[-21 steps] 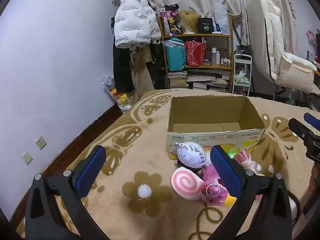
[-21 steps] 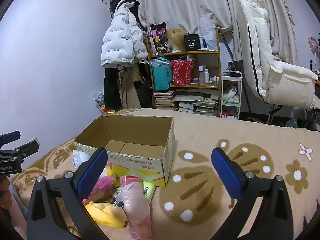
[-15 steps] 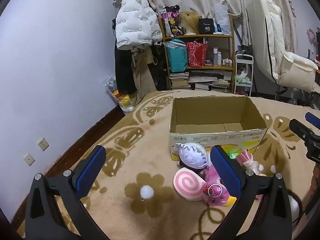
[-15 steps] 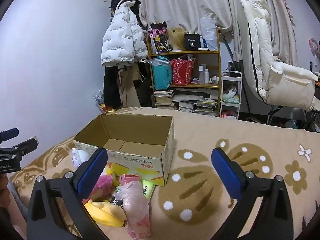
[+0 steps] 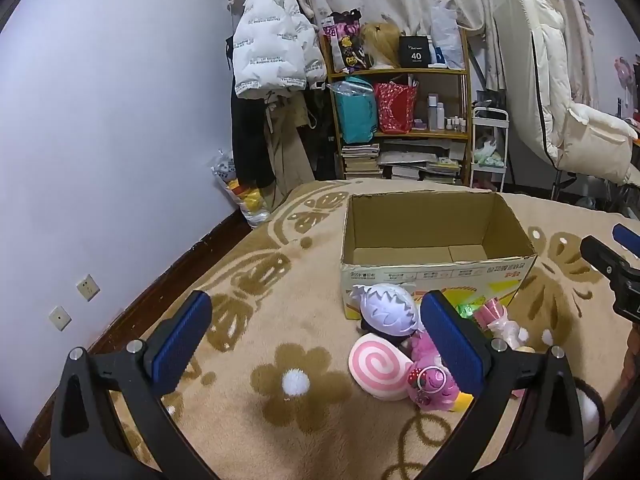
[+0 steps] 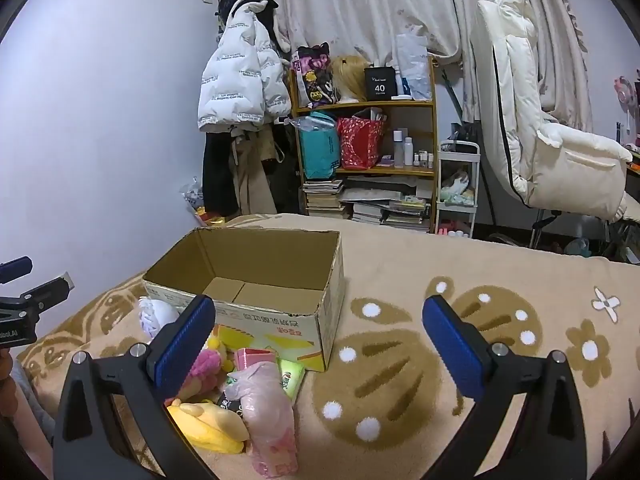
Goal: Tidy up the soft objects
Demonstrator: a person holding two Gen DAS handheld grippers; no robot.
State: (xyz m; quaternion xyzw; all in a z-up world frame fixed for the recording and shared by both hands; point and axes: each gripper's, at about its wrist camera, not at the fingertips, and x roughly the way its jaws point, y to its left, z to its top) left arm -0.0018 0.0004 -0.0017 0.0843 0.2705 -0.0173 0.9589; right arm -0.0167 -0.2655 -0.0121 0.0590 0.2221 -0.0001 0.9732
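Note:
An open cardboard box (image 5: pixel 436 276) (image 6: pixel 280 320) stands on a beige flowered blanket, with nothing showing inside it. Soft toys lie heaped at its near side: a white spiky-haired plush head (image 5: pixel 386 309), a pink swirl cushion (image 5: pixel 376 366), a magenta plush (image 5: pixel 434 384), a yellow plush (image 6: pixel 208 426) and a pink wrapped plush (image 6: pixel 268 404). My left gripper (image 5: pixel 316 334) hovers open above the blanket, its right finger over the heap. My right gripper (image 6: pixel 320 340) hangs open in front of the box's right corner, holding nothing.
A wooden shelf (image 5: pixel 400 120) with bags, books and bottles stands behind, beside a hanging white puffer jacket (image 5: pixel 276 52). A white padded chair (image 6: pixel 552 128) is at the right. The blanket (image 6: pixel 500 280) spreads bare to the right of the box. A purple wall runs along the left.
The left gripper's view has drifted slightly, so box and toys sit a little further right and lower. The right gripper has barely moved. Both stay open.

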